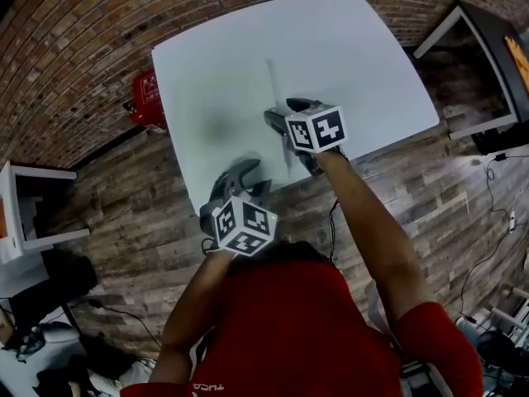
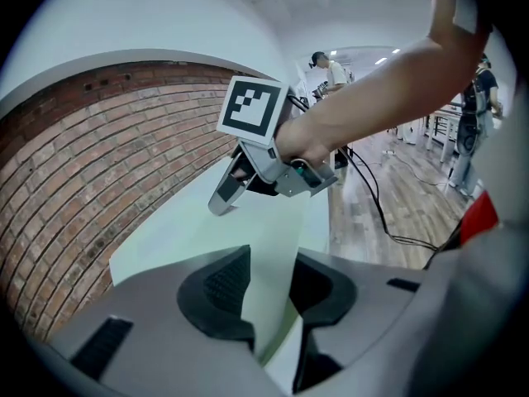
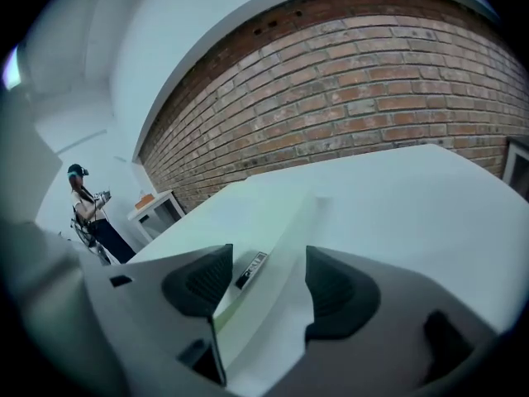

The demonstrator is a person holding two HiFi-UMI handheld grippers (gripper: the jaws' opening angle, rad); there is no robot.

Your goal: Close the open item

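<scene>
The open item is a thin white folder-like cover [image 1: 274, 81] on the white table [image 1: 364, 64]; one leaf stands raised along a line down the table's middle. My left gripper [image 1: 252, 174] is at the table's near edge. In the left gripper view its jaws [image 2: 269, 292] pinch the pale leaf [image 2: 277, 238], which runs on toward my right gripper [image 2: 225, 198]. My right gripper [image 1: 287, 116] straddles the raised edge farther along. In the right gripper view the leaf [image 3: 277, 238], with a small dark label [image 3: 250, 270], lies between its jaws [image 3: 264, 284], whose pads stand apart.
A red object [image 1: 147, 98] sits on the wooden floor by the brick wall. White side tables stand at the left [image 1: 29, 209] and right [image 1: 483, 64]. Cables [image 1: 494, 222] trail on the floor. People [image 2: 326, 66] stand in the background.
</scene>
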